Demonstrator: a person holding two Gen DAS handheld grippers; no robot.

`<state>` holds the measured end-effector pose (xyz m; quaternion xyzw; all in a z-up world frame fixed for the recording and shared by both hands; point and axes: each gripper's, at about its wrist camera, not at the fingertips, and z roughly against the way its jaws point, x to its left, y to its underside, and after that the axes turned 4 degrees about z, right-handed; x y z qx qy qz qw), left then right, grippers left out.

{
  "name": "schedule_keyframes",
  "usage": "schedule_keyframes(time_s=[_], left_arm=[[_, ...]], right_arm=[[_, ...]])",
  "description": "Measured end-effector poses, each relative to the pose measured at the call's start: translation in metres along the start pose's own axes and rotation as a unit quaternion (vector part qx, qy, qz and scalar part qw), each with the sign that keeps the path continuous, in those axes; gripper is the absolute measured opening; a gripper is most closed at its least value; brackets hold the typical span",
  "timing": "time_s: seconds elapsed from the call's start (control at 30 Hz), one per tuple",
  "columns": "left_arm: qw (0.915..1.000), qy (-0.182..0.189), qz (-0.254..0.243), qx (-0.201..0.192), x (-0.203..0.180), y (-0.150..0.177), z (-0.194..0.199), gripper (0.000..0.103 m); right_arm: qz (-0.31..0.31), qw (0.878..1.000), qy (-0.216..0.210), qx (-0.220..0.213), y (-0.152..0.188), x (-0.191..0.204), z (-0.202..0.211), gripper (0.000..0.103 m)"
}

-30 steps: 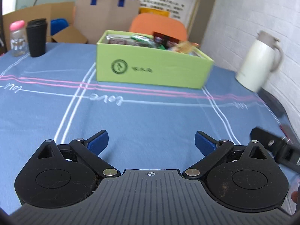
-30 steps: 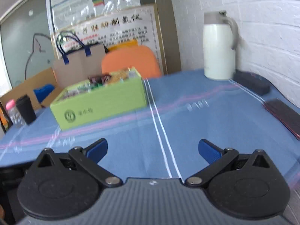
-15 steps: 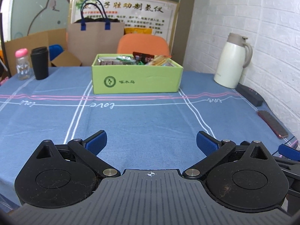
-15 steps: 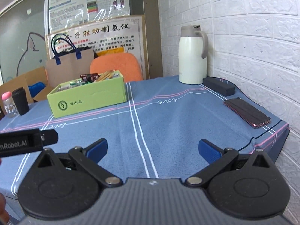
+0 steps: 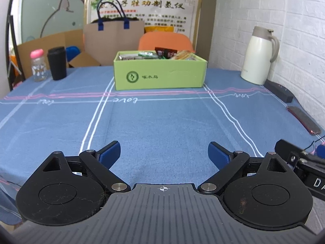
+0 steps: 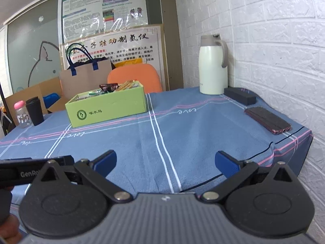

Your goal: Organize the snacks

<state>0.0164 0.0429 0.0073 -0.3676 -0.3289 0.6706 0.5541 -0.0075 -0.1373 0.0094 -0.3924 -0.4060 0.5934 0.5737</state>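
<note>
Nearest the viewer, the left gripper [image 5: 164, 152] hangs over the near edge of the blue tablecloth [image 5: 162, 122], its blue pads [image 5: 109, 152] spread wide yet closing, with only cloth between them. Beside it, the right gripper [image 6: 165, 162] is likewise spread wide and holds nothing; in the left wrist view its black body sits at 4 o'clock. Farther out, a dark phone [image 6: 268, 120] lies at 2 o'clock near the brick wall, and just beyond it a black block [image 6: 239, 95]. At 12 o'clock, past the pink stripes, stands the green box [image 5: 160, 73], open-topped, with the snacks [image 5: 162, 53] inside it. A white jug [image 5: 261, 56] stands at 1 o'clock; a black cup [image 5: 57, 63] and a pink-capped bottle [image 5: 38, 65] stand at 10 o'clock. Behind the table: an orange chair [image 5: 165, 40] and a brown paper bag [image 5: 113, 34].
</note>
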Motion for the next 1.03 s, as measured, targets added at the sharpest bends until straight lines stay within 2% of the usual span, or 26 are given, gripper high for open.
schedule_keyframes(time_s=[0.2,0.77,1.03], left_arm=[[0.9998,0.005,-0.013,-0.016,-0.003,0.000,0.013,0.084],[0.9999,0.008,-0.004,-0.012,0.002,0.000,0.013,0.085],[0.9999,0.008,-0.002,-0.012,0.005,0.000,0.011,0.082]], right_arm=[[-0.004,1.000,0.009,-0.004,-0.002,0.000,0.002,0.103],[0.011,1.000,0.000,-0.002,-0.001,0.010,0.002,0.103],[0.014,1.000,0.002,-0.001,0.001,0.019,0.004,0.103]])
